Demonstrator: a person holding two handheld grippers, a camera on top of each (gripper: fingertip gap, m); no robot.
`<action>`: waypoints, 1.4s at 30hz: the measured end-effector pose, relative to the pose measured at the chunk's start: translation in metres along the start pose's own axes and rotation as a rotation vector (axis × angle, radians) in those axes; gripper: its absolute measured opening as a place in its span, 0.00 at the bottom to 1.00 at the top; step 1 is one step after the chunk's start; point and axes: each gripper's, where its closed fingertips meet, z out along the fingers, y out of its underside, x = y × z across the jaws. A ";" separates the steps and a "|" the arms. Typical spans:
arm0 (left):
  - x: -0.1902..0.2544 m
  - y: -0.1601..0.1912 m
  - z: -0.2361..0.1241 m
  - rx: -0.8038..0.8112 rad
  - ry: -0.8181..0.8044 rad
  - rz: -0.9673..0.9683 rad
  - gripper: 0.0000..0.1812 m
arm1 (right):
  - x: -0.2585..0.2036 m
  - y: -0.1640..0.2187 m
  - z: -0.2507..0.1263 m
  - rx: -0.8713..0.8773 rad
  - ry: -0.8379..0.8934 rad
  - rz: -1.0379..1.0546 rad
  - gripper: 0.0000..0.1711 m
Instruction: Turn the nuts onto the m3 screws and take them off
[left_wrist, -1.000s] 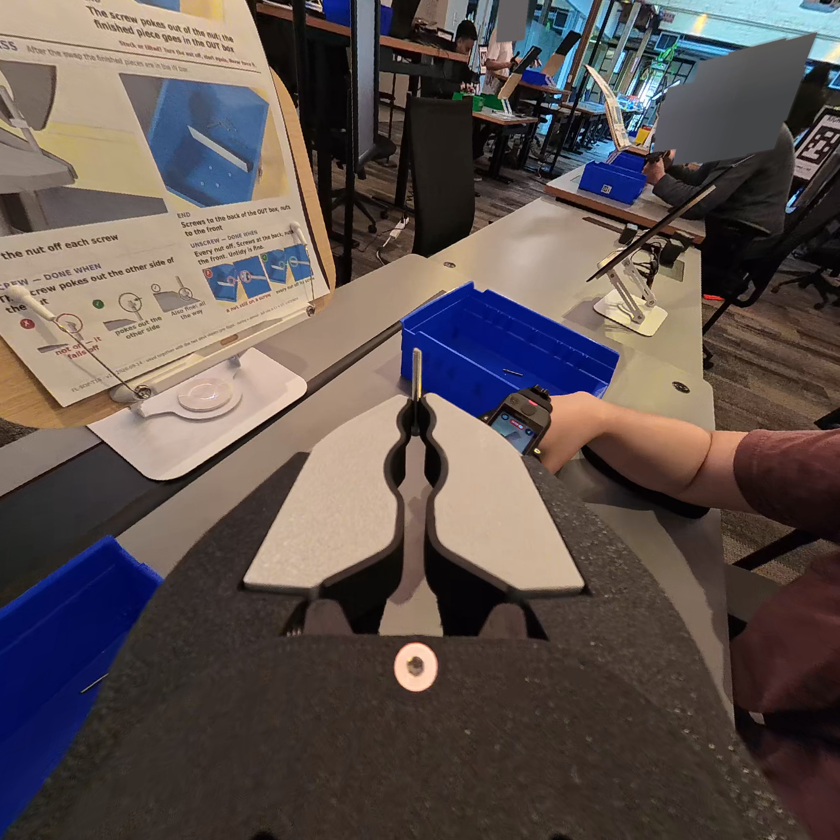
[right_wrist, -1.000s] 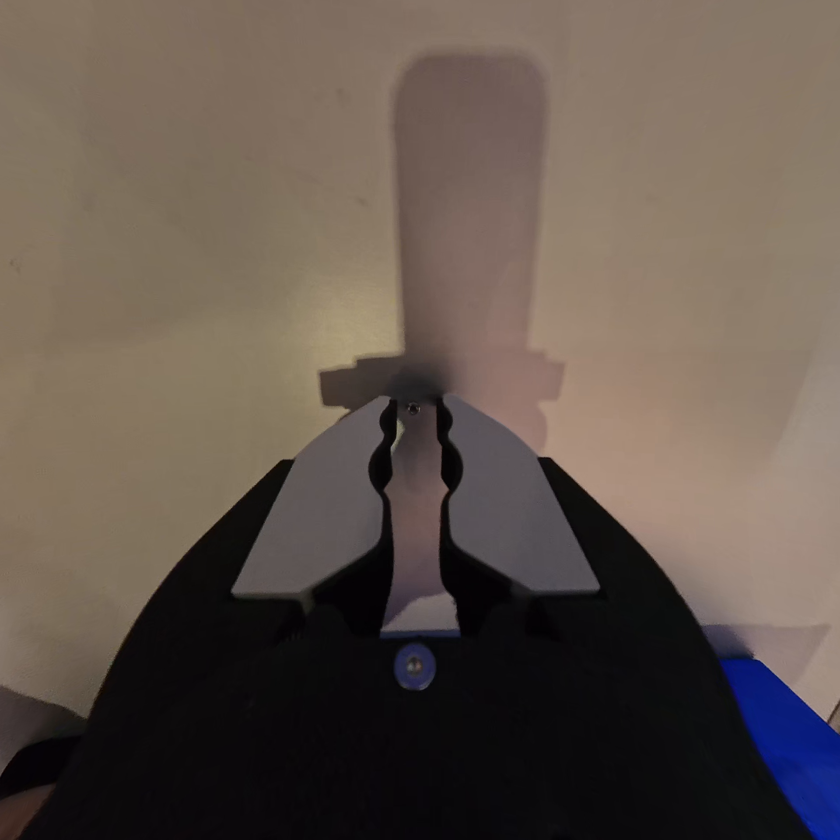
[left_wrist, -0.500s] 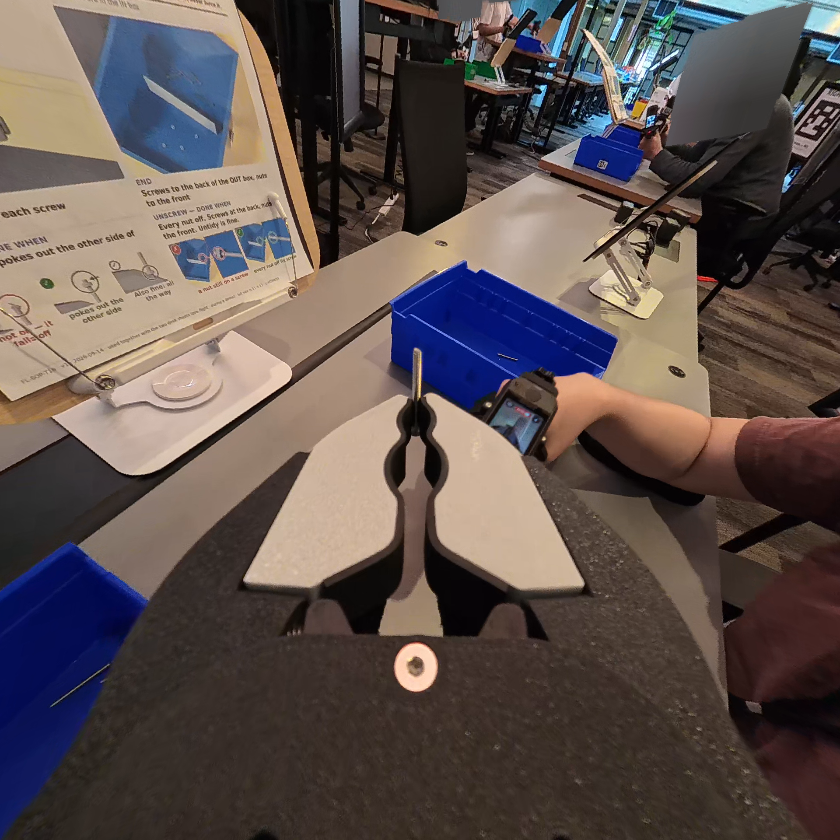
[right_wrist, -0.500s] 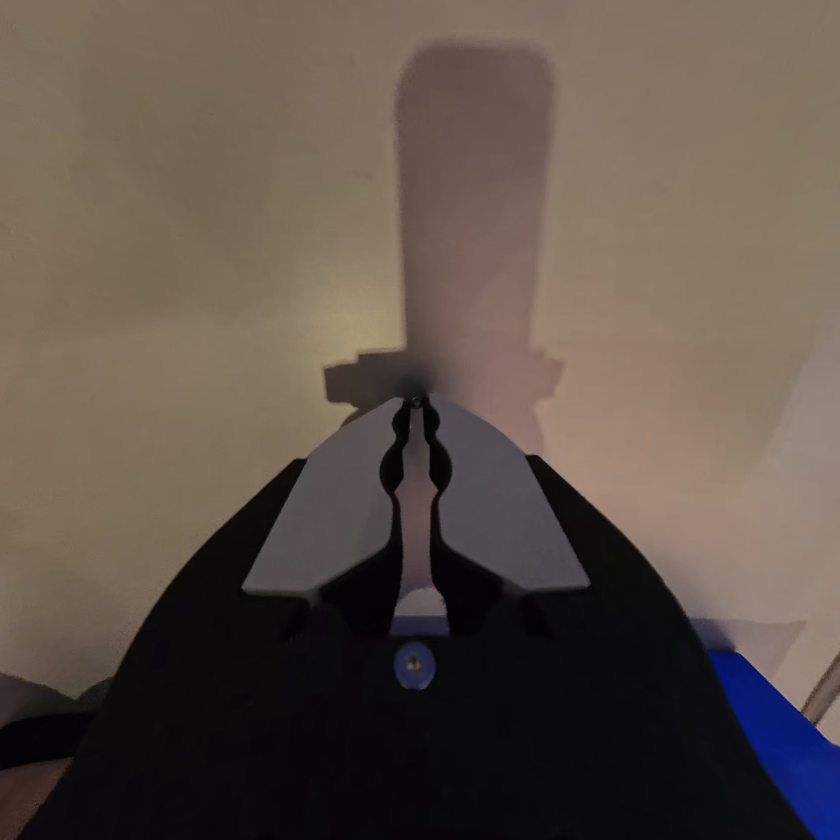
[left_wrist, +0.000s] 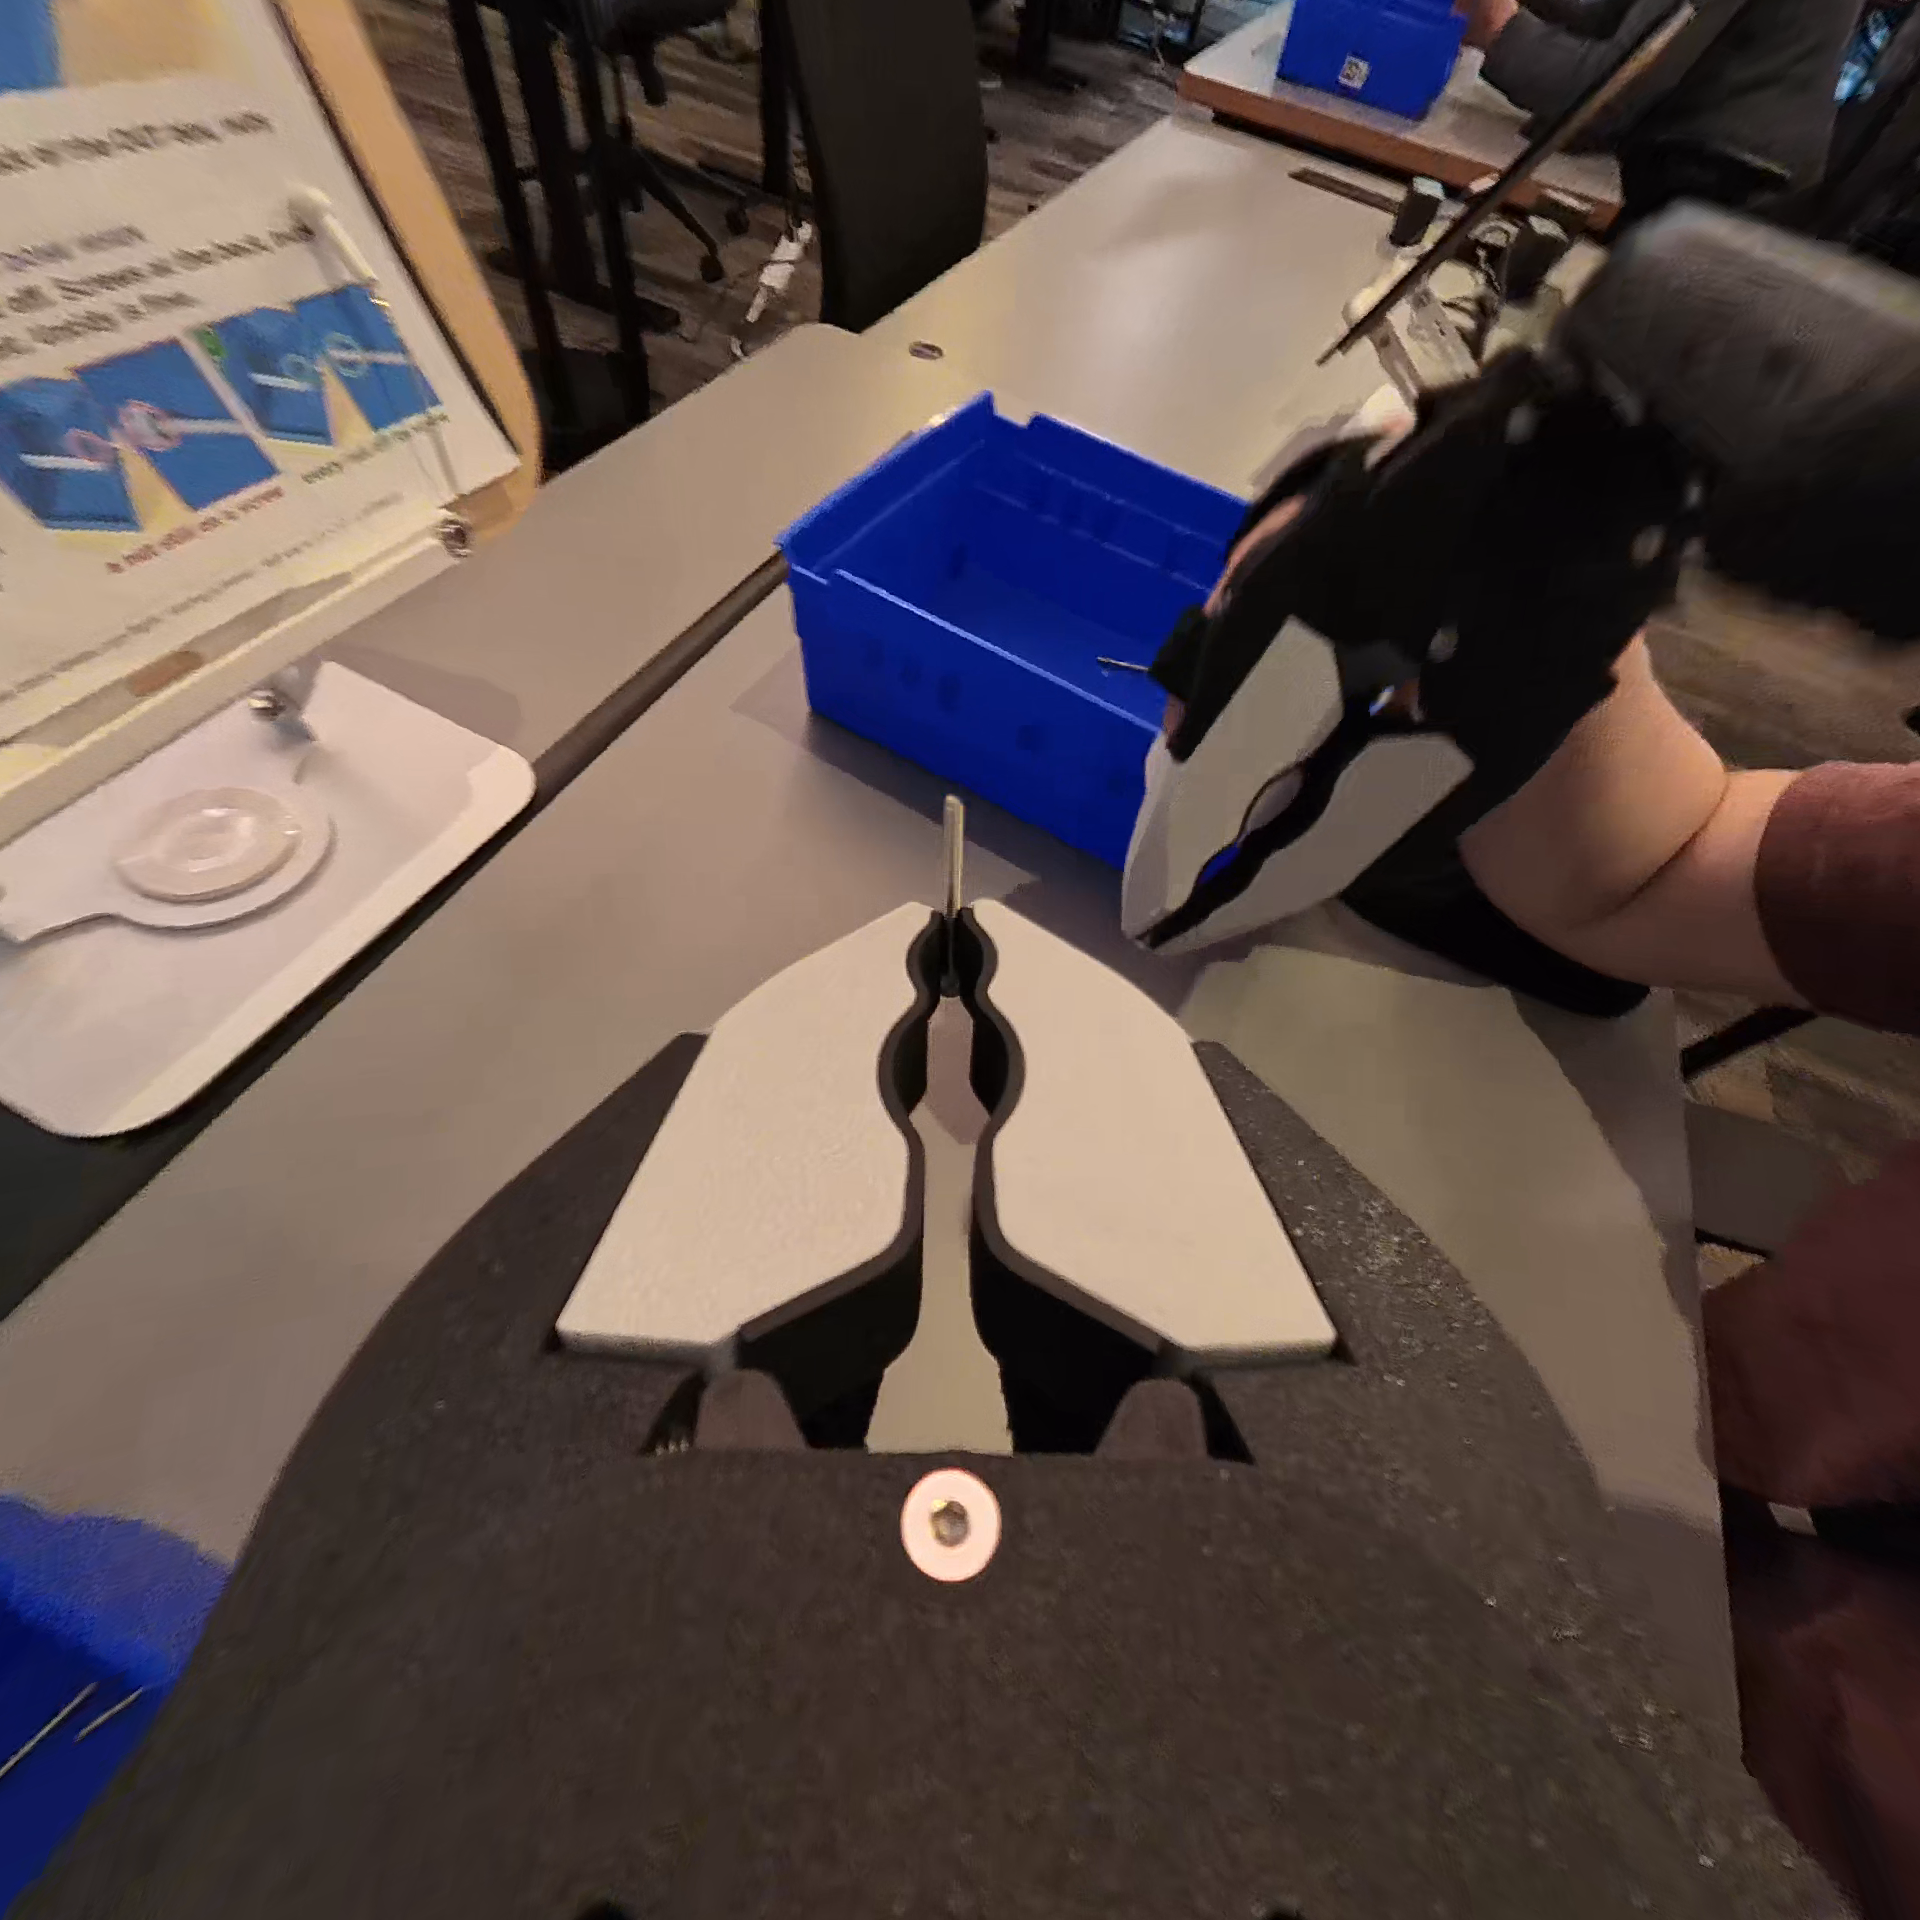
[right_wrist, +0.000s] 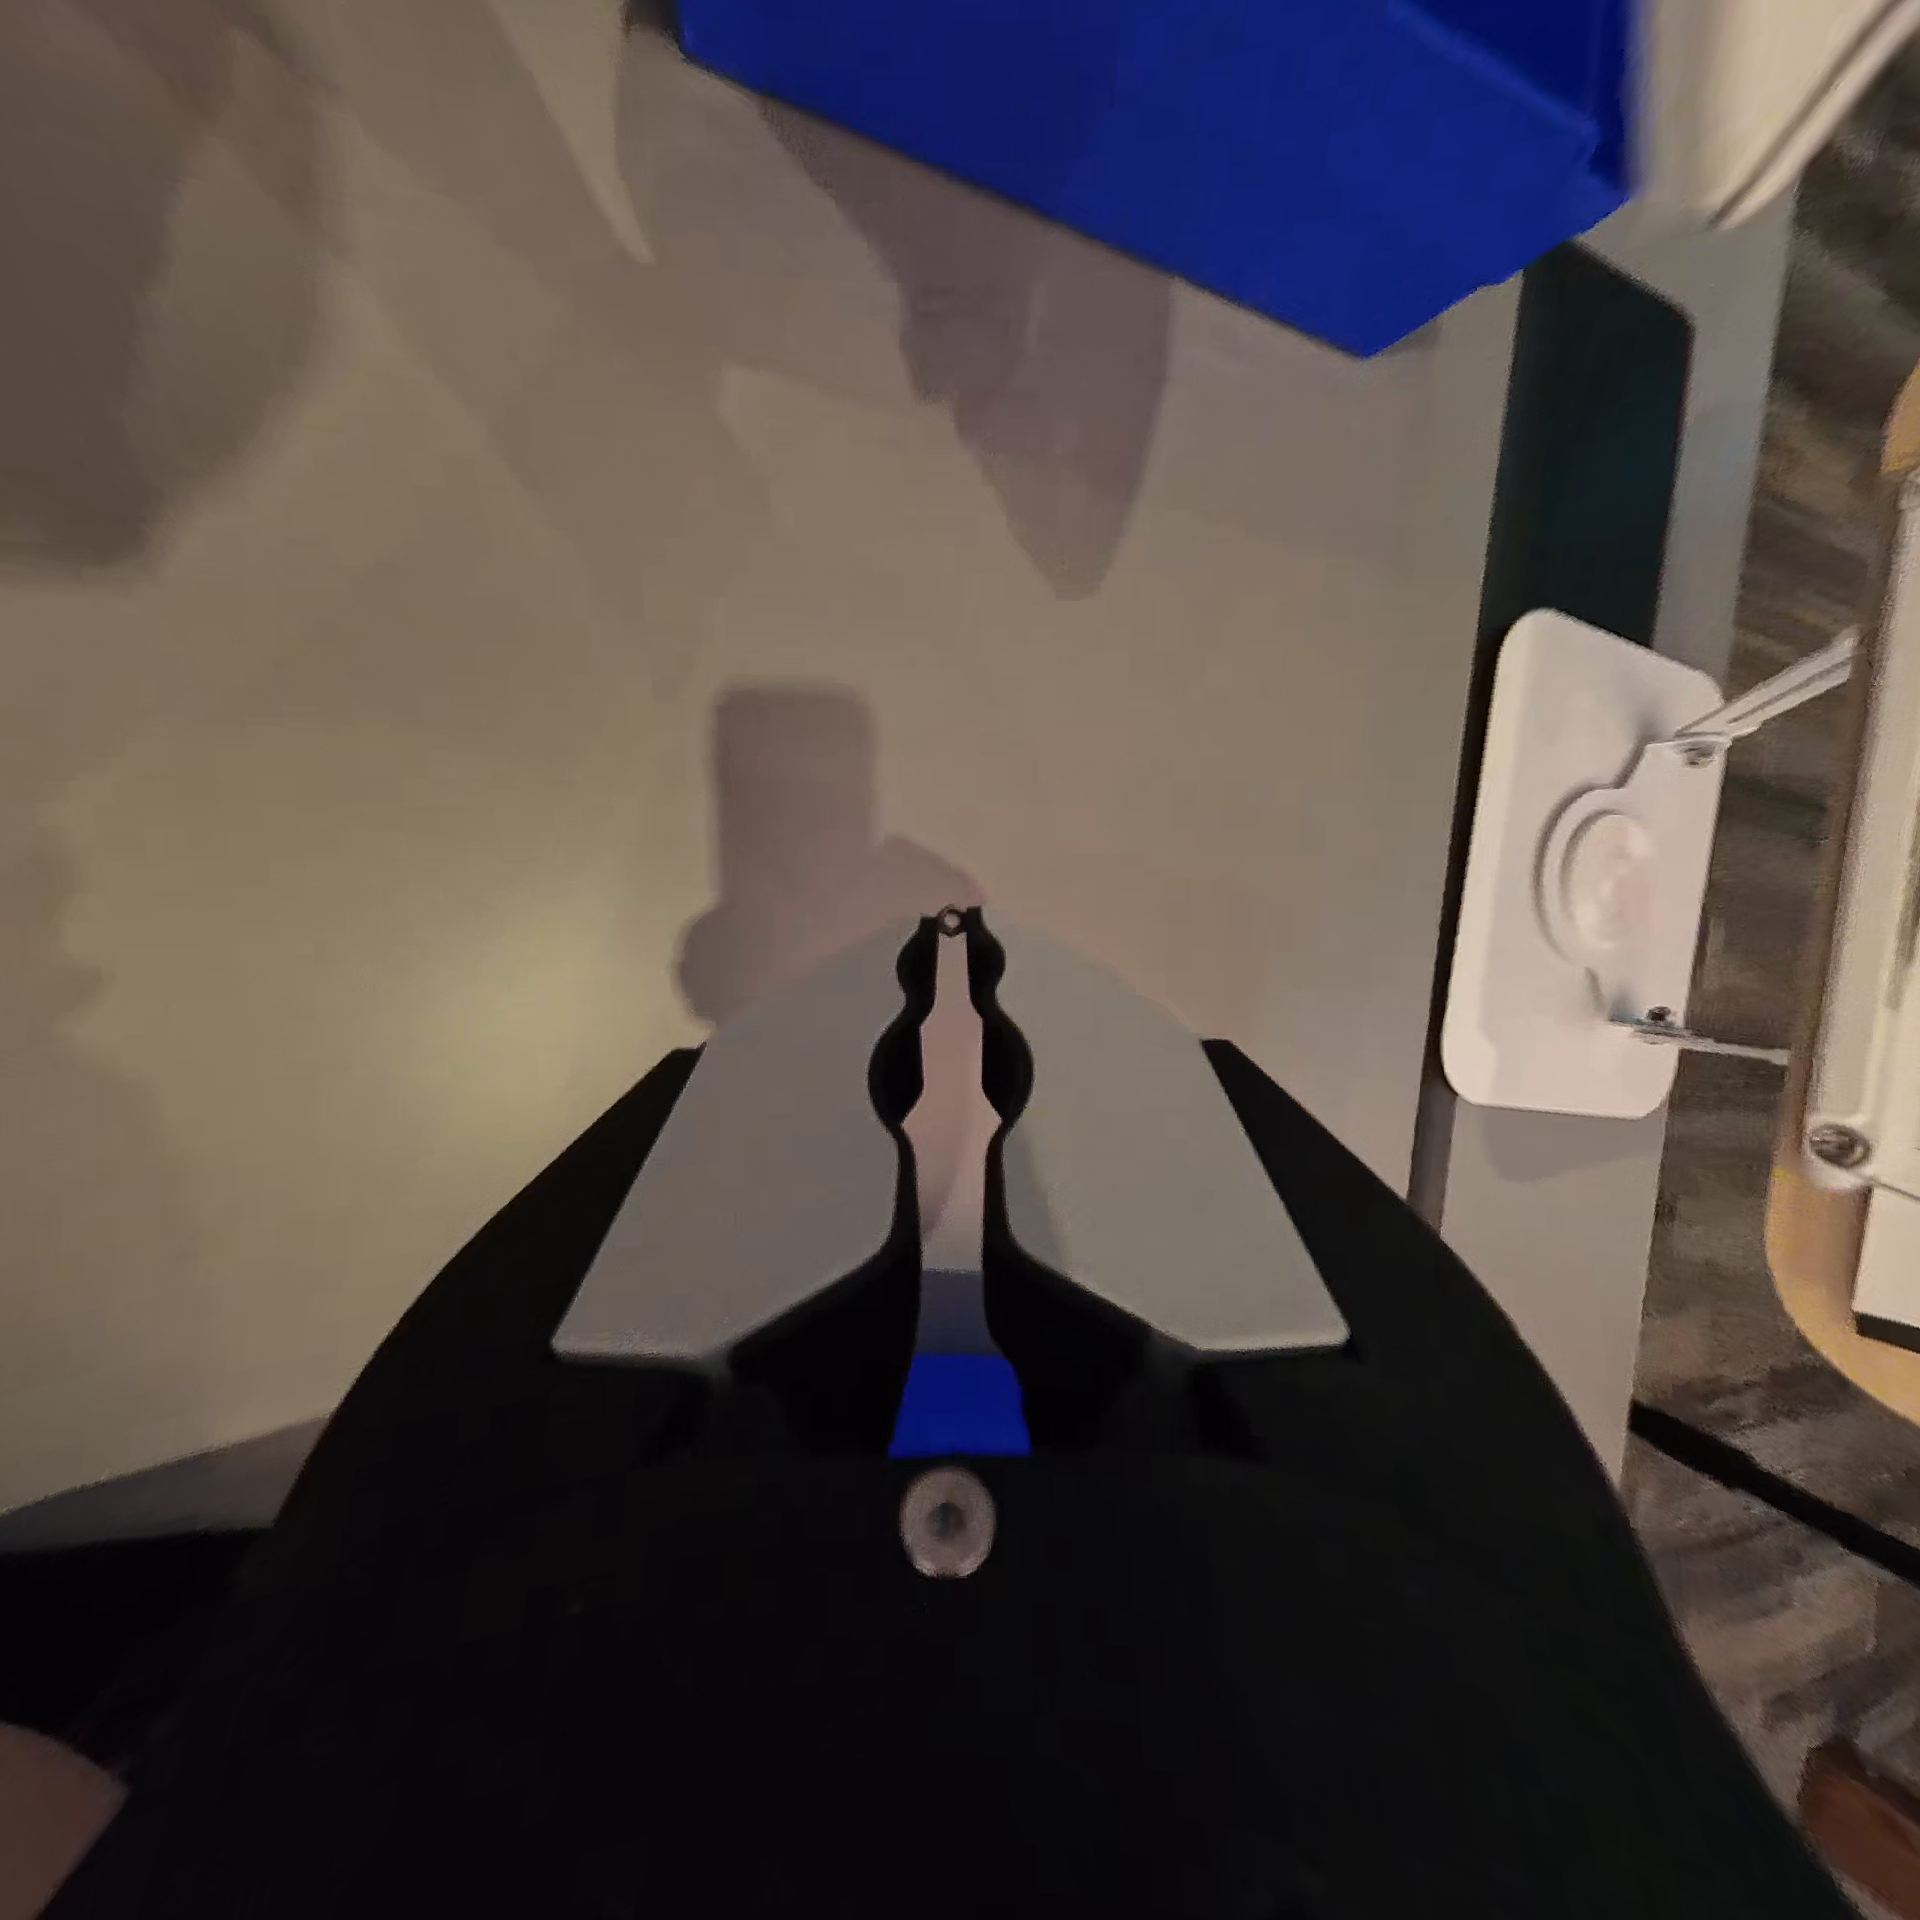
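Observation:
My left gripper (left_wrist: 951, 920) is shut on a thin M3 screw (left_wrist: 952, 857), which sticks straight out past the fingertips over the grey table (left_wrist: 582, 966). My right gripper (right_wrist: 951, 927) is shut on a small nut (right_wrist: 950, 915) held at its very tips, above the table. In the left wrist view the right gripper (left_wrist: 1151, 933) hangs to the right of the screw with its tips pointing down-left, apart from it. The nut does not show in that view.
A blue bin (left_wrist: 997, 592) stands behind the screw with a loose screw (left_wrist: 1122, 662) in it; its outer wall also shows in the right wrist view (right_wrist: 1195, 135). Another blue bin (left_wrist: 73, 1621) is at the lower left. An instruction board on a white stand (left_wrist: 239, 842) is at the left. The gap from one gripper's tips to the other's is roughly 11 cm.
My right gripper closed on the nut on the table, then lifted and swung toward the screw. My left gripper tilted down and held the screw throughout.

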 end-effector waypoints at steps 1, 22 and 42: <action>0.006 0.003 0.006 -0.015 0.024 0.016 0.01 | 0.000 -0.006 -0.009 0.053 -0.004 0.004 0.04; 0.065 0.044 0.061 -0.226 0.105 0.349 0.01 | 0.008 -0.033 -0.048 0.375 -0.101 0.169 0.04; 0.066 0.067 0.069 -0.368 0.031 0.505 0.01 | -0.010 -0.017 -0.031 0.232 -0.152 0.085 0.04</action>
